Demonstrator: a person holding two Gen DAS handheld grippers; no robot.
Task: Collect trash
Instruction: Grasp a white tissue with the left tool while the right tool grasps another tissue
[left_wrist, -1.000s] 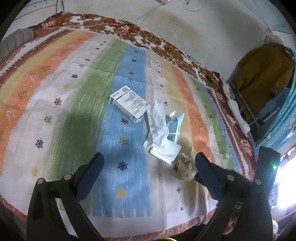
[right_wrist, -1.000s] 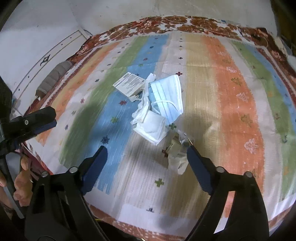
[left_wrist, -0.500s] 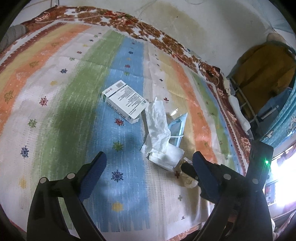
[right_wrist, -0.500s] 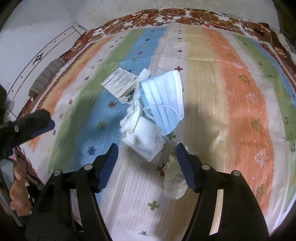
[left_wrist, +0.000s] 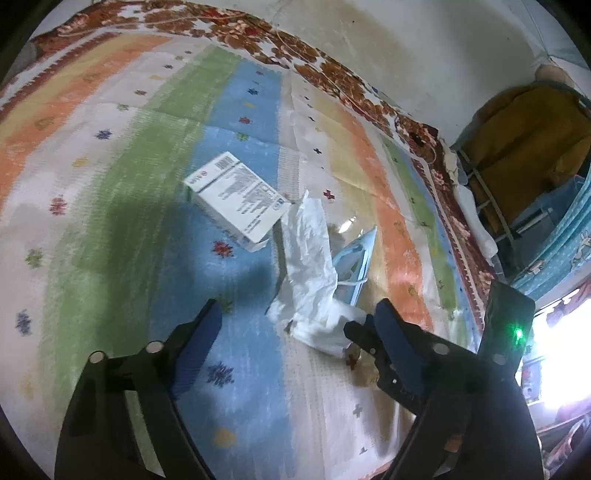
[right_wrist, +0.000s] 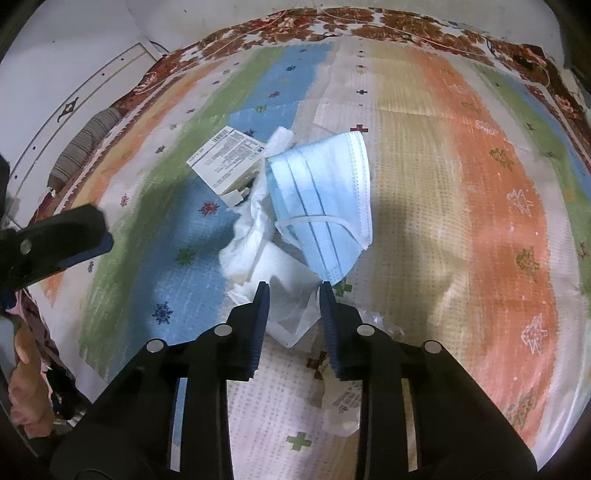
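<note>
Right claw (right_wrist: 291, 286) nearer, closing around white tissue (right_wrist: 288, 273); left claw (left_wrist: 295, 317) closing, empty; wrapper (right_wrist: 341, 402) half hidden.

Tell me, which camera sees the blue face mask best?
The right wrist view. There the blue face mask lies almost fully in sight, with its pleats and white ear loop clear. In the left wrist view only a thin blue edge shows, because the white crumpled paper hides most of it.
</note>
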